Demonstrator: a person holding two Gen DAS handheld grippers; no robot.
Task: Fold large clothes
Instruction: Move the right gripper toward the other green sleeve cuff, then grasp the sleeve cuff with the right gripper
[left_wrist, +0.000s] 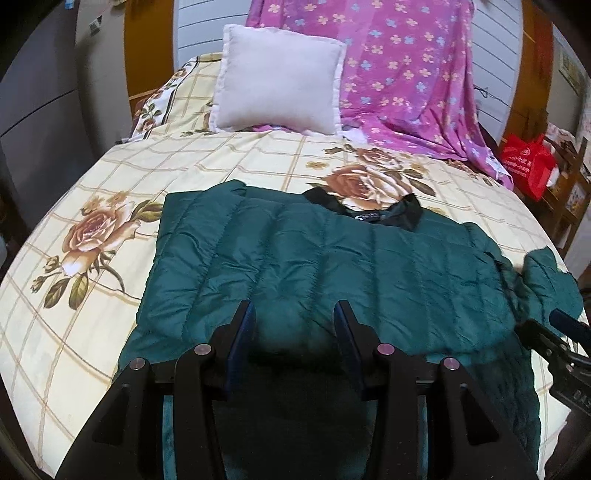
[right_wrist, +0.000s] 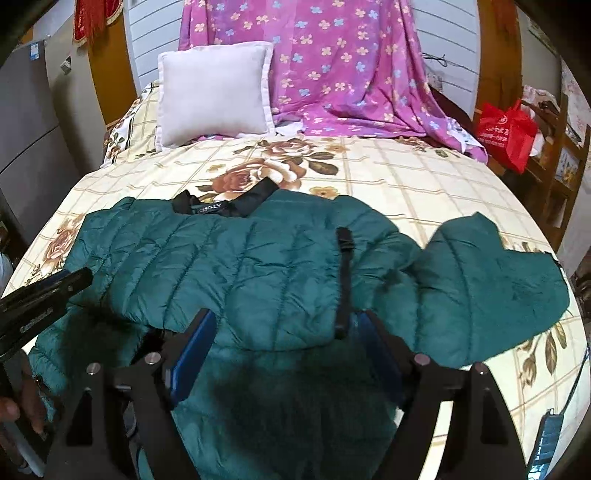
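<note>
The teal quilted puffer jacket (left_wrist: 332, 258) lies on the floral checked bedspread (left_wrist: 92, 206), long axis running side to side, folded edge just ahead of both tools. The left gripper (left_wrist: 295, 321) hovers with jaws apart and empty. The right gripper (right_wrist: 284, 332) stands wider, empty, nearer the spread sleeve (right_wrist: 487, 280). The collar label (right_wrist: 208, 208) is only partly legible.

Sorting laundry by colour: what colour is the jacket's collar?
Black, on the teal jacket; the collar shows best in the right wrist view.

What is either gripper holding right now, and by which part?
Nothing, as far as shows: left gripper and right gripper both stand open above the folded green jacket.
</note>
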